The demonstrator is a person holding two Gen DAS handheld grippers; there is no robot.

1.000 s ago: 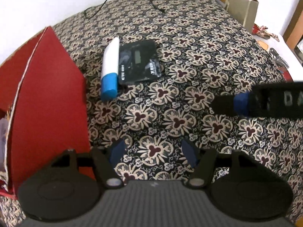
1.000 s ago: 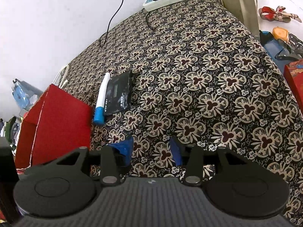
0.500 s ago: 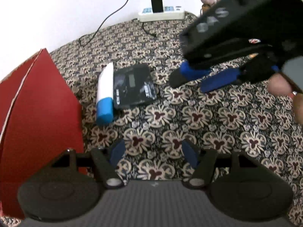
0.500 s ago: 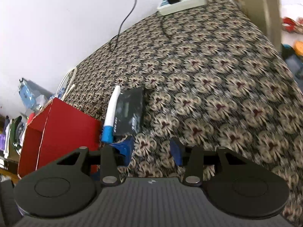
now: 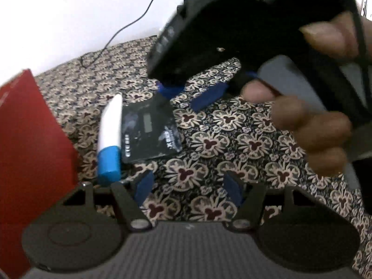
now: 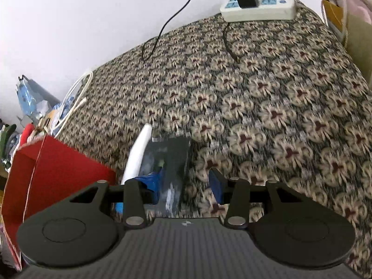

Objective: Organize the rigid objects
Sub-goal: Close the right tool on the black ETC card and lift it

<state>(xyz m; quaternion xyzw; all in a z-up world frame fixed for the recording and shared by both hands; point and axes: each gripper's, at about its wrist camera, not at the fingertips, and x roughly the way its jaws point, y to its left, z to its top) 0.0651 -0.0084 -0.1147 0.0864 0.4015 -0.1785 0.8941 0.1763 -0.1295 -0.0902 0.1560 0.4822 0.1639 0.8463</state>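
1. Red box, left of the black card: any sideways shove knocks it.
2. White-and-blue tube touches the card's left edge; it may drag along.
3. My right fingers, open, straddle the thin card: likely slip.
4. My left fingers wait nearby, open and empty.

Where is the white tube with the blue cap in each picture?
Left wrist view: white tube lies left of centre, beside the black packet.
Right wrist view: white tube sits lower left of centre, partly behind the tongs.
Shared landmark: the red box to its left.
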